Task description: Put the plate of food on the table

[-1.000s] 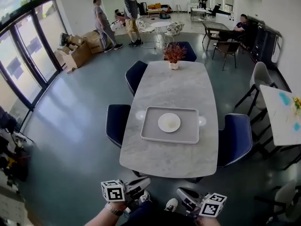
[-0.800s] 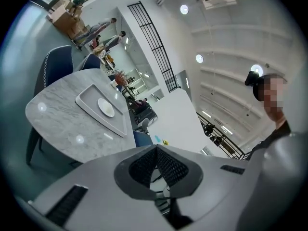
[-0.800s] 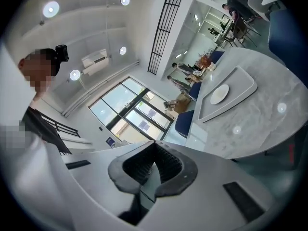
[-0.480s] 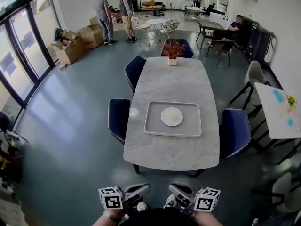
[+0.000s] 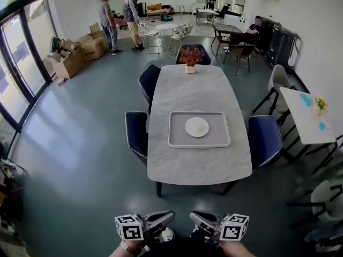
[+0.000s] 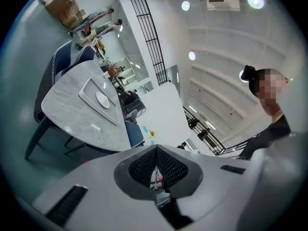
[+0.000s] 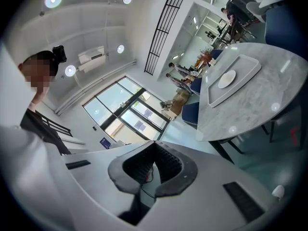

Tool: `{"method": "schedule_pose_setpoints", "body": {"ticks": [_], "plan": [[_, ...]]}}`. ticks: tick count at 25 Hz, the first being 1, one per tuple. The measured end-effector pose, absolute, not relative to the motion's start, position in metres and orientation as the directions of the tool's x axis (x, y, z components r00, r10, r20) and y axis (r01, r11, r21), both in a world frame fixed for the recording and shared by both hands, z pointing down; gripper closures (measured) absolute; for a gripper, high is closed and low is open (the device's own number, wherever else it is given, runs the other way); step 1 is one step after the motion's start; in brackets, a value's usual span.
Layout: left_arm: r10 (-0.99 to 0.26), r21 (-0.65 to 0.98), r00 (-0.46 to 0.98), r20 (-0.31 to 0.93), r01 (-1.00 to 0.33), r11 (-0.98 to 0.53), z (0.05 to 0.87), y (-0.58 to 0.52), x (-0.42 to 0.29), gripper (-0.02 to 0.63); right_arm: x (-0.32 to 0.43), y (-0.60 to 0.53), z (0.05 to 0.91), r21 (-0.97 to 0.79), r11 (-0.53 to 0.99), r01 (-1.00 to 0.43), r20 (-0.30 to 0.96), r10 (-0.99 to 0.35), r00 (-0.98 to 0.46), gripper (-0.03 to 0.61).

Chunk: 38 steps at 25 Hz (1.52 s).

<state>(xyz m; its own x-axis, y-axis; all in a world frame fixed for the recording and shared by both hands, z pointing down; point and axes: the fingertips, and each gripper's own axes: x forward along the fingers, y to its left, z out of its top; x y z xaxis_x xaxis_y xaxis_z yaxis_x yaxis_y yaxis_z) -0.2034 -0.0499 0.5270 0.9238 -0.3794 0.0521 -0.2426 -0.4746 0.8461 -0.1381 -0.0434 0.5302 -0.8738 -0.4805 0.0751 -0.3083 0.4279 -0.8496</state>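
A white plate (image 5: 196,127) with a little pale food sits in the middle of a grey tray (image 5: 179,139) on the long marble table (image 5: 198,165), well ahead of me. Both grippers hang low at the near edge of the head view, far short of the table. My left gripper (image 5: 169,215) is shut with nothing in it, and so is my right gripper (image 5: 193,215). In the left gripper view the plate (image 6: 102,99) and tray (image 6: 89,91) show far off beyond the closed left gripper (image 6: 156,151). The right gripper view has the plate (image 7: 227,79) far beyond the closed right gripper (image 7: 154,147).
Dark blue chairs (image 5: 137,133) (image 5: 265,133) stand on both sides of the table, and a potted plant (image 5: 190,56) stands at its far end. Two people (image 5: 120,16) stand by cardboard boxes (image 5: 69,58) at the back left. A white table (image 5: 310,116) is on the right.
The head view has shifted, so the table now sits a little higher and more centred. Both grippers stay low and shut, their tips slightly closer together.
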Motion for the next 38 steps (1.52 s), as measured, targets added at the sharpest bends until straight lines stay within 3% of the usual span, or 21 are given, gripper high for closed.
{"method": "schedule_pose_setpoints", "body": {"ticks": [28, 38], "plan": [[-0.265, 0.834, 0.963, 0.043, -0.18, -0.521, 0.539, 0.005, -0.235, 0.606, -0.178, 0.015, 0.541, -0.842, 0.419, -0.338, 0.076, -0.53, -0.845, 0.568], [-0.299, 0.842, 0.953, 0.053, -0.204, -0.5, 0.535, 0.003, -0.242, 0.606, -0.187, 0.012, 0.543, -0.84, 0.426, -0.337, 0.085, -0.509, -0.856, 0.568]]}}
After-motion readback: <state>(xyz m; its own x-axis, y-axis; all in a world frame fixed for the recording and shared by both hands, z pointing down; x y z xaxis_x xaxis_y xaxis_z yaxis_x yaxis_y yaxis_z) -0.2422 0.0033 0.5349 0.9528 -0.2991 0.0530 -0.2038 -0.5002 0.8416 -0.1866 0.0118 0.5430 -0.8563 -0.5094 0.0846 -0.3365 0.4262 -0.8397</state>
